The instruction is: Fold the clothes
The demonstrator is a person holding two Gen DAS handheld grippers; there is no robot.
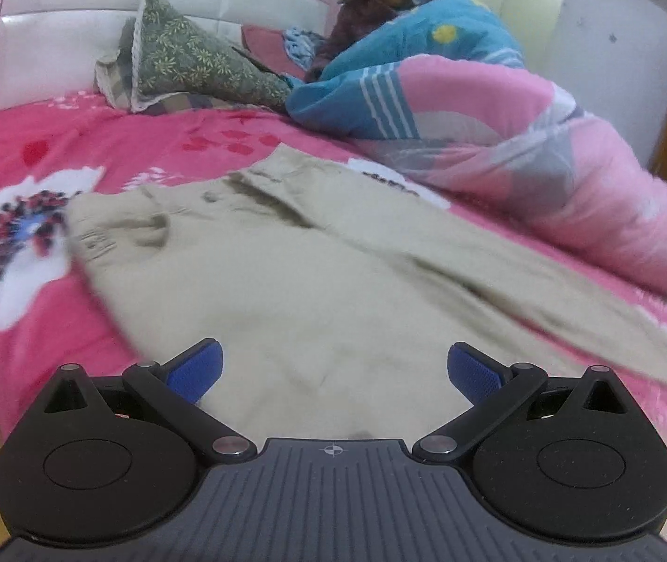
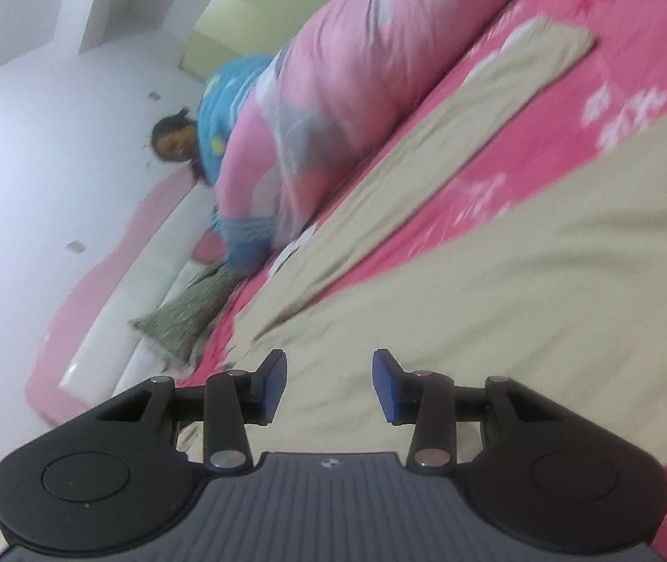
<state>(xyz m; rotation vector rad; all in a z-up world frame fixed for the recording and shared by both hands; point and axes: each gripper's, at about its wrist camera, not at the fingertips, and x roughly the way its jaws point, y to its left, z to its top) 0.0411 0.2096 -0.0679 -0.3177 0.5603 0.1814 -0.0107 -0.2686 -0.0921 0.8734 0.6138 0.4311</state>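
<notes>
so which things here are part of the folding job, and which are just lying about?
Job:
- beige trousers, spread flat on the bed
- left gripper, open, nothing between its pads
- right gripper, open, nothing between its pads

Lying about:
- pink and blue quilt, bunched beside the trousers
- green floral pillow at the headboard
- person under the quilt
- pink bedsheet

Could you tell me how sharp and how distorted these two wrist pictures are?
Left wrist: gripper crisp, trousers softly smeared, sheet blurred at the left edge, headboard bowed by the fisheye. Right wrist: the whole scene tilted, trousers and quilt motion-blurred, gripper sharp.
</notes>
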